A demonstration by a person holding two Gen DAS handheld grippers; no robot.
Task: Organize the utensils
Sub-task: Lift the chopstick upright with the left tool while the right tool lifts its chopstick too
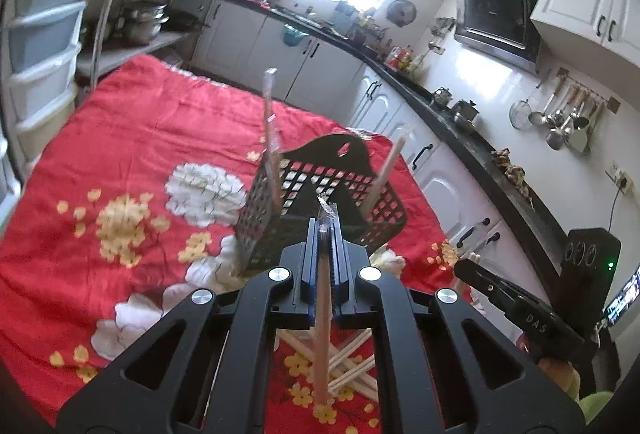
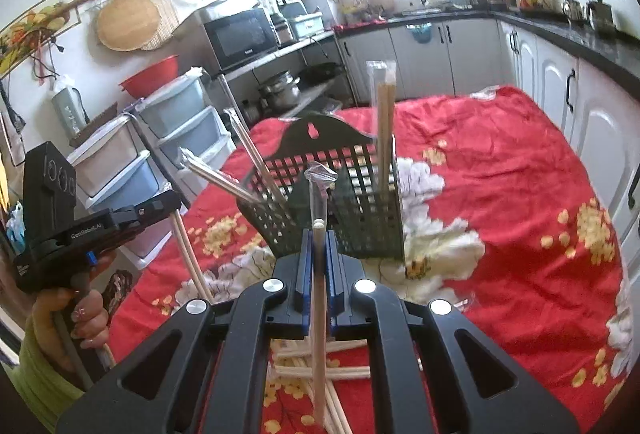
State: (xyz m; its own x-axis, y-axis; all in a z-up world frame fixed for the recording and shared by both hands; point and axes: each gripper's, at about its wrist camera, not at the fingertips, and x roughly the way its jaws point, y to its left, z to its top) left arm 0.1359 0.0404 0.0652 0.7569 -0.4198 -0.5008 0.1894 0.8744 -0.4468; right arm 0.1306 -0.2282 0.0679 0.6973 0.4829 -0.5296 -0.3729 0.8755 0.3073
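My left gripper (image 1: 325,234) is clamped on one wrapped chopstick pair (image 1: 322,334), tip just short of the black basket (image 1: 320,189). My right gripper (image 2: 319,254) pinches another wrapped pair (image 2: 318,314), also just before the basket. Two wrapped pairs (image 2: 385,129) stand inside it already. Loose chopsticks (image 2: 320,370) lie on the red cloth (image 1: 140,137) nearer me than the basket.
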